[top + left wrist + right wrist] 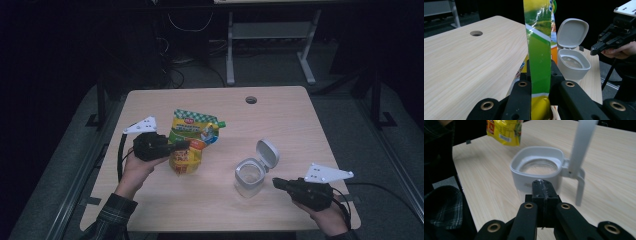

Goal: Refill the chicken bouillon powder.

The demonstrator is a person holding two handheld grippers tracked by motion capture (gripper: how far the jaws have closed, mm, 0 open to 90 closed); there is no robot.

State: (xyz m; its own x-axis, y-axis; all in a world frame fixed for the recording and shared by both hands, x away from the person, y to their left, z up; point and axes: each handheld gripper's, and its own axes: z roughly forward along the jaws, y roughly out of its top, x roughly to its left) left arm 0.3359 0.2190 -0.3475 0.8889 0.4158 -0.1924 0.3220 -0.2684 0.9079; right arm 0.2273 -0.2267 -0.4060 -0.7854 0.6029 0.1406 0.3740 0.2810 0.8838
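A yellow and green snack pouch [192, 137] with a green spout hangs upright just above the table, and my left gripper [184, 146] is shut on its left edge. In the left gripper view the pouch [539, 37] rises from between the pressed jaws of that gripper [540, 76]. A clear jar [249, 176] with a white collar stands right of centre, its flip lid [267, 152] open and upright. My right gripper [276, 183] hovers just right of the jar, shut with nothing in it. In the right gripper view its closed tips [543, 186] point at the jar's near wall [537, 163].
The wooden table [290, 120] has a round cable hole [251, 99] near its far edge. Dark floor and white desk legs [230, 50] lie beyond. A plaid sleeve [112, 212] comes in at the bottom left.
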